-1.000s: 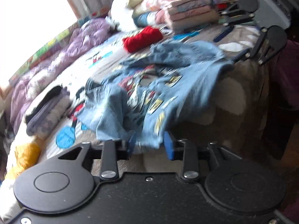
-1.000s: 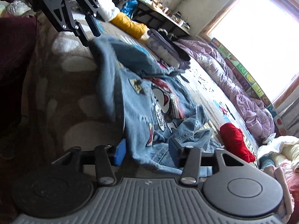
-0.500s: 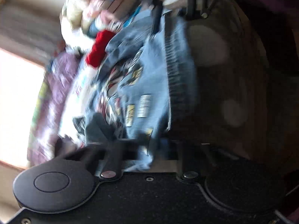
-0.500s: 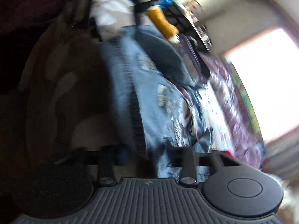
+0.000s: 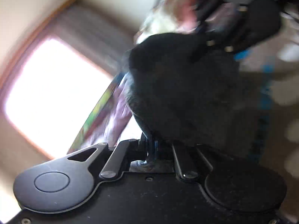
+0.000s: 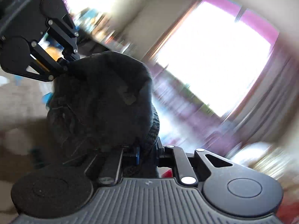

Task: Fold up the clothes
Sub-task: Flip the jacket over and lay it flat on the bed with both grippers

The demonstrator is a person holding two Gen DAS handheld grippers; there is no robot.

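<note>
The denim jacket [image 5: 186, 97] hangs in the air between both grippers, backlit and dark against the window. My left gripper [image 5: 151, 149] is shut on its ribbed hem edge. My right gripper [image 6: 147, 155] is shut on the other end of the hem, with the jacket [image 6: 101, 100] stretched away from it. The left gripper [image 6: 65, 59] shows at the upper left of the right wrist view, clamped on the cloth. The right gripper [image 5: 220, 37] shows blurred at the upper right of the left wrist view. The jacket's patches are hidden in shadow.
A bright window [image 5: 52, 93] fills the left of the left wrist view and it also shows in the right wrist view [image 6: 211, 56]. A brown spotted blanket [image 5: 276, 93] lies below. A purple quilt [image 5: 115, 112] and piled clothes [image 5: 168, 15] are blurred behind.
Both grippers closed on the jacket's hem and lifted it off the bed, swinging up toward the window. The jacket went from lying crumpled to hanging between them.
</note>
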